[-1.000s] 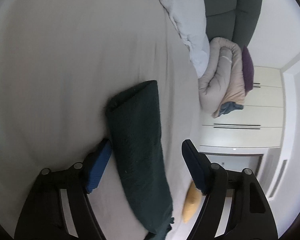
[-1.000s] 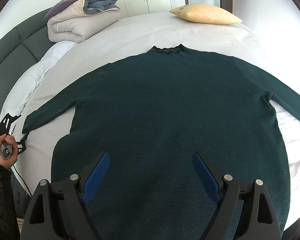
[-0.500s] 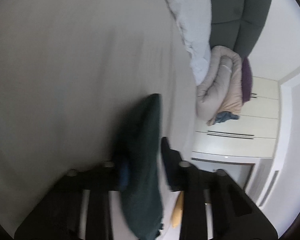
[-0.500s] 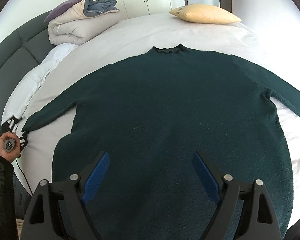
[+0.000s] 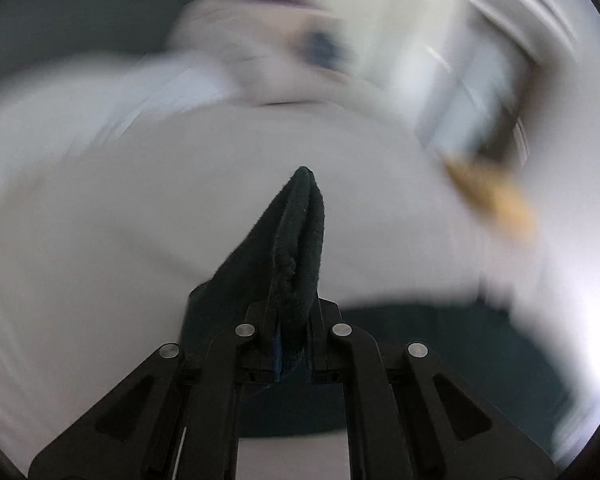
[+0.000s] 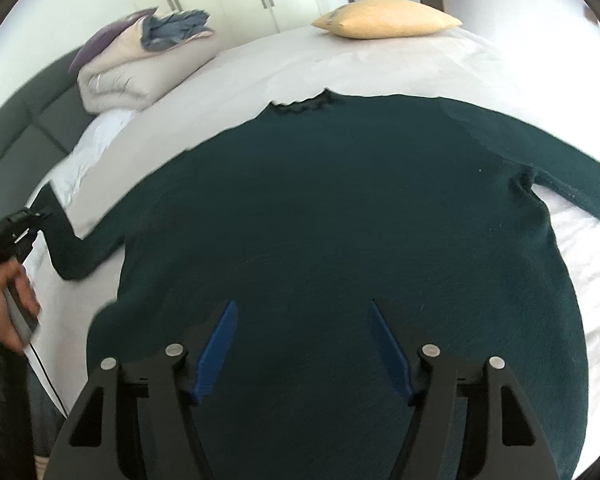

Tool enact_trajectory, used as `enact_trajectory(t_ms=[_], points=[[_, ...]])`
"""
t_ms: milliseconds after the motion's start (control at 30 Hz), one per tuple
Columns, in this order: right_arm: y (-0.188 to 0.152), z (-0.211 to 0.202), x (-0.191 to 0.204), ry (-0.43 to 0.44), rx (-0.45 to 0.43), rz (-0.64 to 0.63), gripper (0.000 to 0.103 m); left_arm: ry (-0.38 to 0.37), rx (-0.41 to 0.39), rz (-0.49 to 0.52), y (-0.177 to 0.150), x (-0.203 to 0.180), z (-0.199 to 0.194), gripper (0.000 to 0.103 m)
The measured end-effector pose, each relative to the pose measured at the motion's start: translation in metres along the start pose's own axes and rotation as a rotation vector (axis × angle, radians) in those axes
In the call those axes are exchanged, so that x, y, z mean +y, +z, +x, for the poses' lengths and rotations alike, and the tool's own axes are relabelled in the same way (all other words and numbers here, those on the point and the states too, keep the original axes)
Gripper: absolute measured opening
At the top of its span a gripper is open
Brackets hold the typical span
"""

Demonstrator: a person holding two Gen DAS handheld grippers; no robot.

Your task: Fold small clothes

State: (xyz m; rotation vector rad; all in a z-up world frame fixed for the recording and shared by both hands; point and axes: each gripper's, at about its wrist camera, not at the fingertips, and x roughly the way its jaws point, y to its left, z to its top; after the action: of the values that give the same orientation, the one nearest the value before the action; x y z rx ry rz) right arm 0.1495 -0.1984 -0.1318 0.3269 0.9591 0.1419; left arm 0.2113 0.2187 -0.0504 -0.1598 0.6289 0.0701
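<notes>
now | left tool [image 5: 294, 320] clamped on sweater sleeve [image 5: 300, 232] | right tool [image 6: 304, 344] apart above sweater [image 6: 340, 208]

A bed [image 6: 260, 60] covered by a pale sheet is seen, backed by a dark padded headboard [image 6: 24, 128]. A dark green sweater [image 6: 340, 220] is spread flat across it, neck toward the far edge. A yellow pillow [image 6: 386, 24] is laid at the far edge, and a folded beige duvet [image 6: 140, 68] is piled by the headboard, just beside a white cover [image 6: 88, 148].
</notes>
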Motion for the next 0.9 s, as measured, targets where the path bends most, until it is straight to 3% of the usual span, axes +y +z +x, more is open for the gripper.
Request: enact_trajectory(t_ms=[100,233,400,500,767,833,900], points=[[0.019,0.012,-0.009,0.088,0.015,0.046,0.07,0.009,0.002,0.269,-0.035,-0.08,0.003,0.007],[0.05,0.045,-0.006,0.305,0.095,0.111,0.07,0.05,-0.013,0.46,-0.082,-0.133,0.005,0.007],[0.083,0.095,0.023,0.586,0.219,0.183,0.069,0.086,-0.038,0.582,-0.112,-0.162,0.006,0.007],[0.099,0.125,0.053,0.697,0.296,0.197,0.069,0.1,-0.055,0.626,-0.12,-0.167,0.009,0.007],[0.11,0.16,0.103,0.757,0.398,0.198,0.069,0.124,-0.076,0.676,-0.137,-0.177,0.006,0.007],[0.109,0.165,0.117,0.746,0.418,0.149,0.062,0.124,-0.079,0.681,-0.144,-0.183,0.002,0.007],[0.109,0.169,0.13,0.733,0.448,0.098,0.021,0.127,-0.061,0.663,-0.138,-0.183,0.006,0.008]])
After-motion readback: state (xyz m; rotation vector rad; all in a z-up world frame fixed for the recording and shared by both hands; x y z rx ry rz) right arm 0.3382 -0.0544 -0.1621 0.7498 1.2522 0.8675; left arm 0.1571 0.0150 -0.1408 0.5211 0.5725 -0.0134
